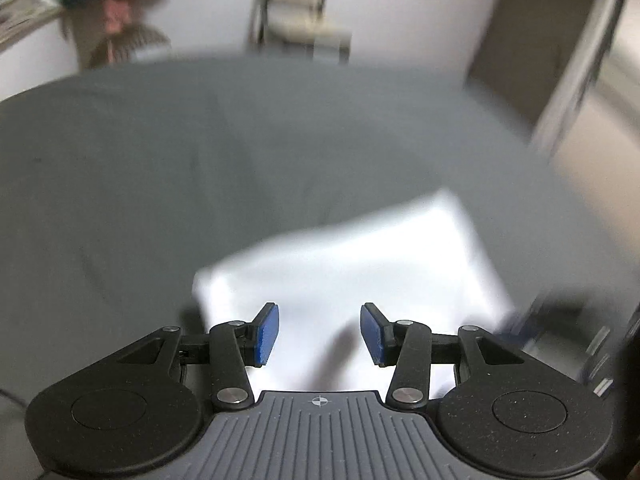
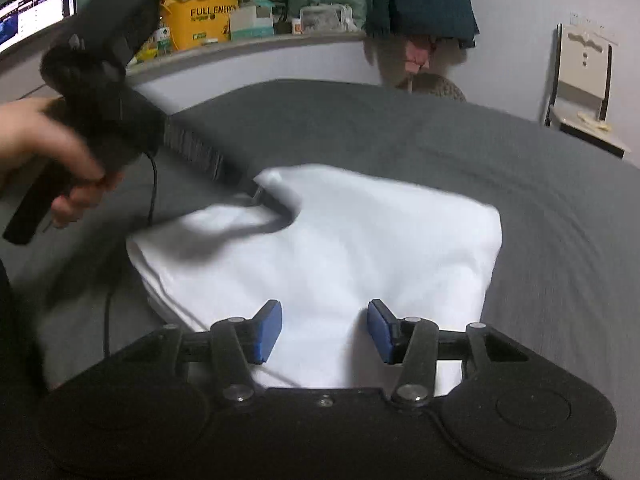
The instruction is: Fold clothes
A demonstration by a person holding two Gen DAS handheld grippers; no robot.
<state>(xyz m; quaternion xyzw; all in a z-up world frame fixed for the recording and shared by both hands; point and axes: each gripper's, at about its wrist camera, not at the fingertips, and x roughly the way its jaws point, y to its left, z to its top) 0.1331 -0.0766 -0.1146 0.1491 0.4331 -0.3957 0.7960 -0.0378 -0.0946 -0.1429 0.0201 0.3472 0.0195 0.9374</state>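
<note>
A white folded garment (image 2: 332, 248) lies on the grey bed sheet (image 2: 400, 132). My right gripper (image 2: 325, 330) stands open over the garment's near edge, with nothing between its blue pads (image 2: 268, 330). A hand (image 2: 44, 148) holds my left gripper (image 2: 266, 198) over the garment's far left corner, where it casts a shadow on the cloth. The left wrist view is blurred by motion. There the left gripper (image 1: 320, 332) is open above the white garment (image 1: 360, 256), with only cloth showing behind the gap.
The bed sheet (image 1: 160, 160) fills most of both views. A shelf (image 2: 248, 46) behind the bed carries a yellow box, a plush toy and small packs. A monitor (image 2: 36, 8) is at the far left and a chair (image 2: 584, 80) at the right. A cable (image 2: 152, 184) hangs from the left gripper.
</note>
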